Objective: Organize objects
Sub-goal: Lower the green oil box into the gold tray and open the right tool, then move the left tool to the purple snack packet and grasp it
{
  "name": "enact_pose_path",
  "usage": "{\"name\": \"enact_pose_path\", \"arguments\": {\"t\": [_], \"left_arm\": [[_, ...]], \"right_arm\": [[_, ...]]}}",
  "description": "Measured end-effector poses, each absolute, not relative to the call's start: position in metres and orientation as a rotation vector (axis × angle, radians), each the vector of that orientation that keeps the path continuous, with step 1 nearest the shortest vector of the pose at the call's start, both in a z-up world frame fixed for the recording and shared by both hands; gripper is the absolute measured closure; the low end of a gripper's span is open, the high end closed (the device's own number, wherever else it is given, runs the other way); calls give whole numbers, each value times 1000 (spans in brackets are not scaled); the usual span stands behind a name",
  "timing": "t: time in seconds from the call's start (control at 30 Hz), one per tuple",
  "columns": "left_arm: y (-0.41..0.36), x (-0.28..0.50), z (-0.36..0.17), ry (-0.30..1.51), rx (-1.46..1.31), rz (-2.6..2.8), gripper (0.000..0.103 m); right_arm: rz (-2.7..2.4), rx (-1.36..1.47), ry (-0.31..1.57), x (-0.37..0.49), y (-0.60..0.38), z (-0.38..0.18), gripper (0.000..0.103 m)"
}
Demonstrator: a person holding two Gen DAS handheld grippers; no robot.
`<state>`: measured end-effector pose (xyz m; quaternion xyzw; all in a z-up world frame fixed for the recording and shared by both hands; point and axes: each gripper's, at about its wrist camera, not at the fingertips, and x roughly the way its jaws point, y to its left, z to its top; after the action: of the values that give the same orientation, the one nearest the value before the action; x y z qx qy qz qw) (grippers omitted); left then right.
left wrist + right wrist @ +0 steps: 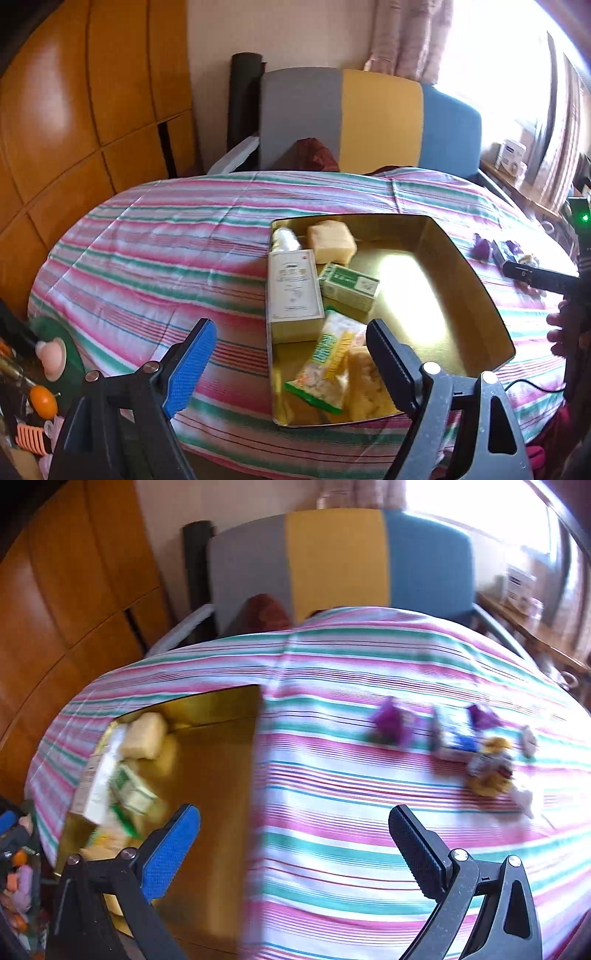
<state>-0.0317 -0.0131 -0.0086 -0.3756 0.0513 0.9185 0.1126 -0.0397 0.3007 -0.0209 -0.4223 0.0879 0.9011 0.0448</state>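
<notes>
Gold tin tray (461, 266) sits on the striped cloth (166, 251), holding a tall white box (293, 291), green box (349, 282), pale sponge block (331, 242) and snack packet (327, 369) along its left side. Left gripper (291, 365) hangs above the tray's near corner — jaws spread wide, nothing between them. Right gripper (295, 853) over bare cloth, jaws spread, empty. Loose items — purple wrappers (391, 722), blue packet (456, 740) — lie well apart from the tray; view blurred.

Boxes and packets (320, 363) lie in the tin's (476, 291) left half; loose sweets (487, 764) lie right of it.
</notes>
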Motion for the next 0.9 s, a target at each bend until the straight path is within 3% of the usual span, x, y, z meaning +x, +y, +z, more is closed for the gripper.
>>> {"name": "enact_pose_path", "arguments": {"t": [0.53,0.77,0.9], "left_arm": [[69,-19,10,389,-997,2577,18],[112,-16,12,446,-963,2483,18],[139,-15,8,487,-970,2420,18]], "right_arm": [[2494,-1094,308,-3,462,-10,0],[2394,-1039,567,10,513,-26,0],[2403,-1000,609,15,517,-22,0]]}}
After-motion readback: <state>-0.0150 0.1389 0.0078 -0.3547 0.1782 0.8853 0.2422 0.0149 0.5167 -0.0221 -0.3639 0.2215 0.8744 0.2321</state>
